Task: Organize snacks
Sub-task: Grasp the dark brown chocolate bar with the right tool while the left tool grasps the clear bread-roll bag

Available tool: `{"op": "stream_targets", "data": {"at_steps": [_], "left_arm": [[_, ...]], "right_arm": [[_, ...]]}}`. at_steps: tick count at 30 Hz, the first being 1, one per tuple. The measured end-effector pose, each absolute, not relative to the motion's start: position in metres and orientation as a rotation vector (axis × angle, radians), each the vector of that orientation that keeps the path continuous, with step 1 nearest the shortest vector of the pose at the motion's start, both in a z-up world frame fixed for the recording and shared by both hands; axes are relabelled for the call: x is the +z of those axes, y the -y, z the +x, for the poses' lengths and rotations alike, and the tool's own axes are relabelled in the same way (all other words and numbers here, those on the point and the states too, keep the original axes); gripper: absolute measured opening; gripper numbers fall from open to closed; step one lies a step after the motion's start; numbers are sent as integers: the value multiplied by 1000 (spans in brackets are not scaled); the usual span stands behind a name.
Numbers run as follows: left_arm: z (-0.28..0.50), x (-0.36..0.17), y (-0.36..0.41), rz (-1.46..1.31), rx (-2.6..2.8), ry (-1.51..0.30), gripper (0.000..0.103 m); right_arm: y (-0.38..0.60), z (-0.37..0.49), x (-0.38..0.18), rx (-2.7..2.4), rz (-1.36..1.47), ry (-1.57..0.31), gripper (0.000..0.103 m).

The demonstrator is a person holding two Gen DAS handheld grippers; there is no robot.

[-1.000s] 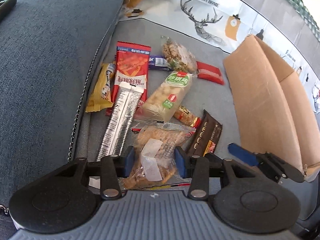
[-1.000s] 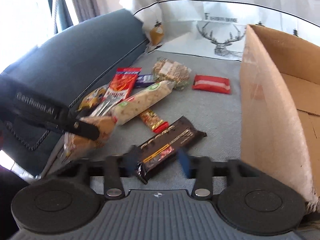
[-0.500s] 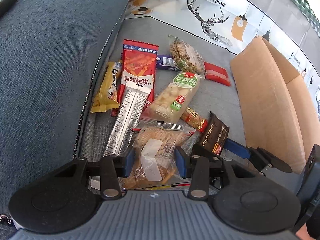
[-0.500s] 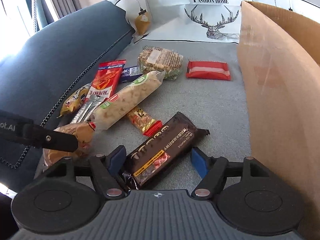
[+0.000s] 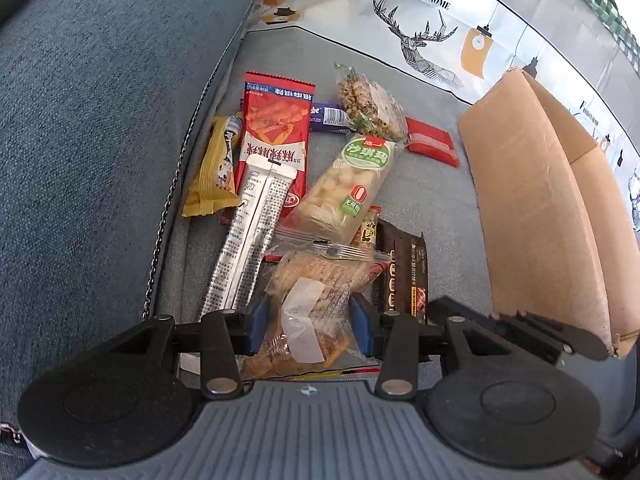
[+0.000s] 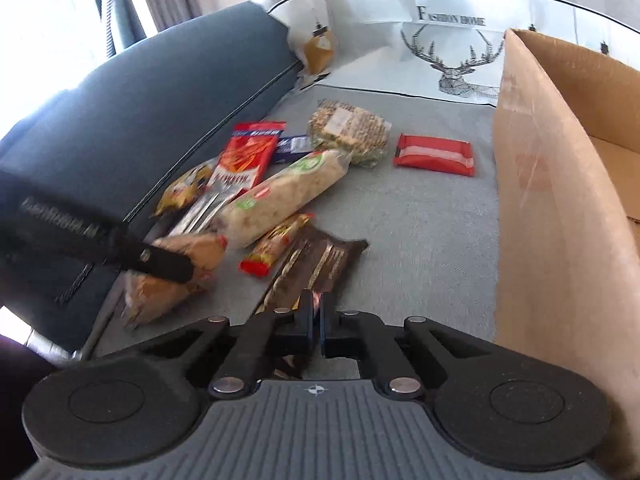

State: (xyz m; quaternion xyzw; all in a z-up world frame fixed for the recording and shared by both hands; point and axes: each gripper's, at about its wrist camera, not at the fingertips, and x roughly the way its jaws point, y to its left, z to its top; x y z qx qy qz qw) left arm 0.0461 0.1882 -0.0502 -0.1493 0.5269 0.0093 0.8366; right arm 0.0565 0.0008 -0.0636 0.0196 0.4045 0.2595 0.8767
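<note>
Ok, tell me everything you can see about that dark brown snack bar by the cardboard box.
The dark brown snack bar is a long, flat, glossy foil wrapper with gold lettering and a crimped far end. It lies on the grey cushion, angled toward the cardboard box without touching it. Its near end is pinched in the closed right tool. A small red and gold packet lies alongside it.

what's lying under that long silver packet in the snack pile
The silver packet lies across the lower part of the red snack bag, which shows above it and on both sides. Its near end sits on the grey cushion. Anything else beneath is covered.
</note>
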Motion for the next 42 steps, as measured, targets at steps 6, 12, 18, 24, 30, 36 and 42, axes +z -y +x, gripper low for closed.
{"op": "stream_targets", "data": {"at_steps": [6,12,18,24,30,36,42], "left_arm": [[41,-47,-187,-325,17,-1104,48],[42,-47,-188,-321,21,-1107,48],[49,-53,-190,-337,7,-1143,52],[54,-60,-187,-329,2,-1186,58],[58,-68,-178,-297,-7,-1234,63],[61,-76,-169,-260,-19,-1281,65],[64,-84,-164,-241,-31,-1320,65]], "right_arm": [[3,45,-57,536,54,-818,45],[-5,52,-62,533,104,-806,76],[-24,62,-78,542,56,-838,77],[-40,58,-84,531,-105,-829,75],[-28,55,-77,508,-110,-859,42],[-12,44,-72,487,-85,-911,42],[-7,42,-77,482,-71,-919,48]]}}
